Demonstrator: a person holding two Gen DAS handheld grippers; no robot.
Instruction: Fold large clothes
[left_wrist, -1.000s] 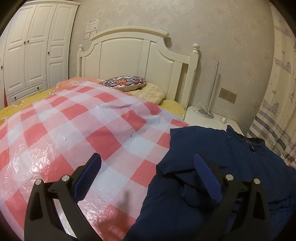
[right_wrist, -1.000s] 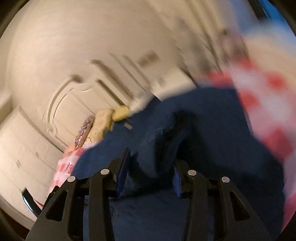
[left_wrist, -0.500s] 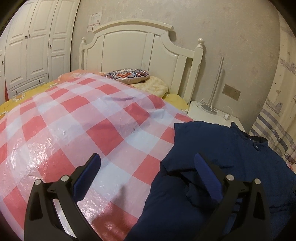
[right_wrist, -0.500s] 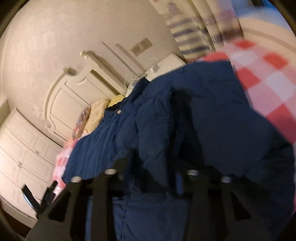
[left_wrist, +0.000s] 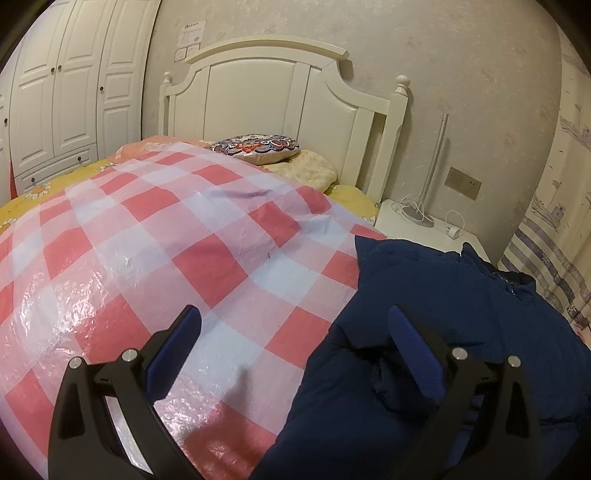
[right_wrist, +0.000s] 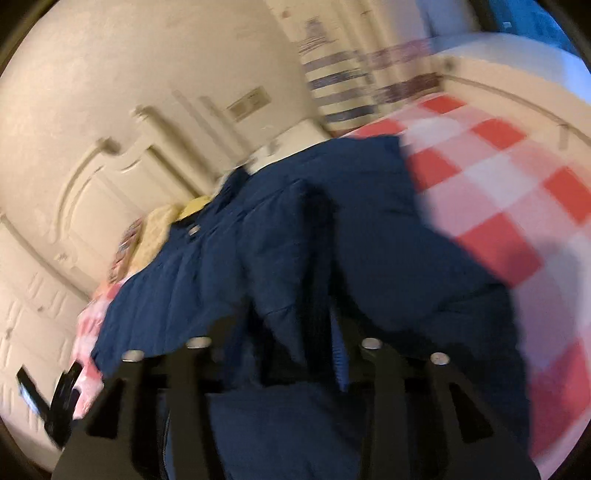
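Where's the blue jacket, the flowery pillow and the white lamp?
blue jacket (left_wrist: 461, 295): left wrist view, on its smooth upper panel.
flowery pillow (left_wrist: 258, 146): left wrist view, middle of its patterned top.
white lamp (left_wrist: 436, 155): left wrist view, on its thin upright pole.

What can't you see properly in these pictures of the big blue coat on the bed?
- Blue coat: its near end runs off the bottom edge of the left wrist view.
- Right gripper: the right wrist view is blurred and coat folds cover its tips, so whether it pinches the coat is unclear.
- Wall notice: print too small to read.
- Bedside table: the coat hides its front.
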